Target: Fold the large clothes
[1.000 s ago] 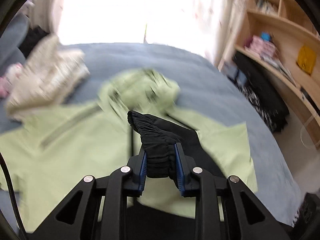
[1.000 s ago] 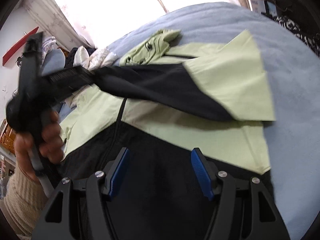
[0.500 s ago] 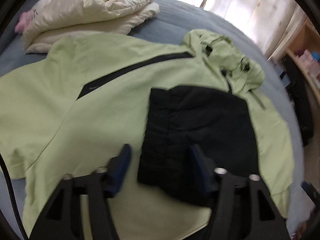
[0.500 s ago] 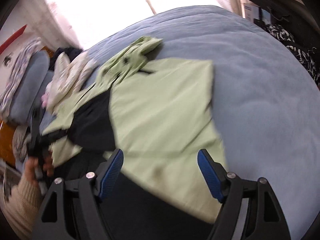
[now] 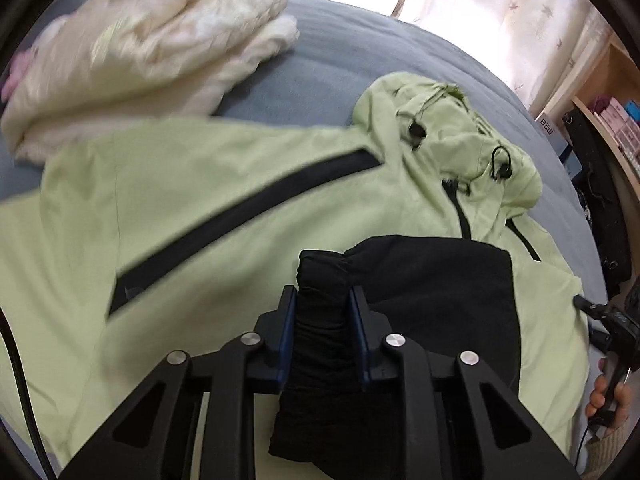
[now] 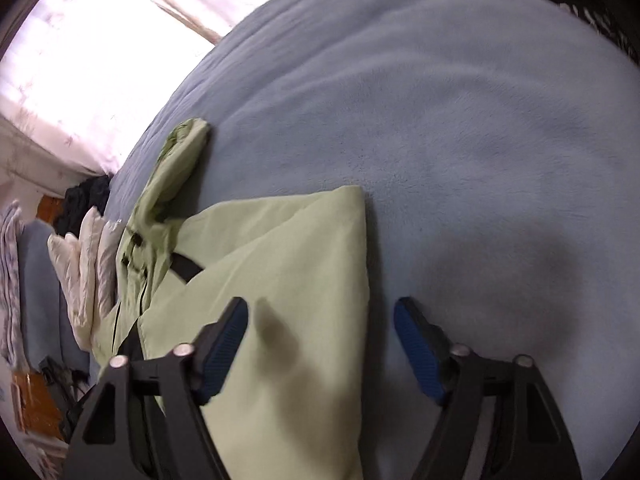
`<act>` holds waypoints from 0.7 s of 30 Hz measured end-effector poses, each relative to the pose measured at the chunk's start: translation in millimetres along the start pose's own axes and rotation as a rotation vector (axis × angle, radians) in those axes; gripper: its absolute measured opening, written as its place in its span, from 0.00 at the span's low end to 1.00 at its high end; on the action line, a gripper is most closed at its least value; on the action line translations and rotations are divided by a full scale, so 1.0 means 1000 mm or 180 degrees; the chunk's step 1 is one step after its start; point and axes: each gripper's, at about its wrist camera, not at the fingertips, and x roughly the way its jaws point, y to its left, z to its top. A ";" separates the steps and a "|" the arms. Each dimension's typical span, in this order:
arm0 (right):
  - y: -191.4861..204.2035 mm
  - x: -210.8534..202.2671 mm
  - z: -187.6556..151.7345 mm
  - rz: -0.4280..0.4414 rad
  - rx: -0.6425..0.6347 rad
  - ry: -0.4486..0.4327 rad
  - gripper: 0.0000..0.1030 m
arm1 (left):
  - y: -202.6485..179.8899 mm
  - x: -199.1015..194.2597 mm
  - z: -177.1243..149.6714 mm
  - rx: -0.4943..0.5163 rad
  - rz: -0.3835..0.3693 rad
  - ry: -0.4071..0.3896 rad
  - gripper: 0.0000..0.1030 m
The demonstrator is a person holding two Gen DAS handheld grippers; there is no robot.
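A light green jacket (image 5: 224,208) with black trim lies spread on the blue bed, its hood (image 5: 452,140) at the far right. Its black sleeve end (image 5: 432,280) is folded across the chest. My left gripper (image 5: 323,300) is shut on the black elastic cuff (image 5: 320,280) of that sleeve, low over the jacket. In the right wrist view the folded green edge of the jacket (image 6: 288,264) lies under my right gripper (image 6: 320,320), which is open and empty just above the jacket's right edge. The right gripper's handle and hand show in the left wrist view (image 5: 612,332).
A cream padded jacket (image 5: 140,44) lies folded at the far left of the bed, also in the right wrist view (image 6: 80,272). The blue blanket (image 6: 460,140) stretches right of the jacket. Wooden shelves (image 5: 612,92) and dark bags stand beyond the bed's right side.
The left gripper let the black sleeve down across the chest with its jaws open, then shut on the cuff again. The right gripper swung right to the jacket's folded right edge.
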 end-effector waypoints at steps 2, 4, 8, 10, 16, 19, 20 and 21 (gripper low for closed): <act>0.009 0.002 0.005 -0.0102 -0.0227 -0.0042 0.04 | -0.008 -0.006 0.009 0.0126 0.0041 -0.0188 0.20; 0.012 -0.011 0.005 -0.0137 -0.0313 -0.0312 0.04 | -0.014 -0.007 0.014 0.0240 0.0138 -0.0324 0.20; 0.001 0.003 0.003 -0.0463 -0.0345 -0.0297 0.07 | -0.018 0.022 0.013 0.0340 0.0318 -0.0100 0.23; 0.000 0.001 0.002 -0.0470 -0.0313 -0.0250 0.11 | -0.017 0.021 0.011 0.0365 0.0351 -0.0091 0.25; 0.034 -0.048 -0.016 -0.0679 -0.0602 -0.0479 0.35 | -0.006 -0.023 0.011 0.0325 0.0631 -0.0375 0.50; 0.062 -0.067 -0.042 -0.0564 -0.0797 -0.0531 0.35 | -0.008 -0.048 0.007 0.0380 0.0583 -0.0532 0.50; 0.073 -0.069 -0.053 -0.0507 -0.0855 -0.0500 0.35 | -0.012 -0.053 0.004 0.0385 0.0537 -0.0528 0.49; 0.086 -0.065 -0.055 -0.0448 -0.0888 -0.0453 0.35 | -0.016 -0.055 0.001 0.0381 0.0471 -0.0498 0.48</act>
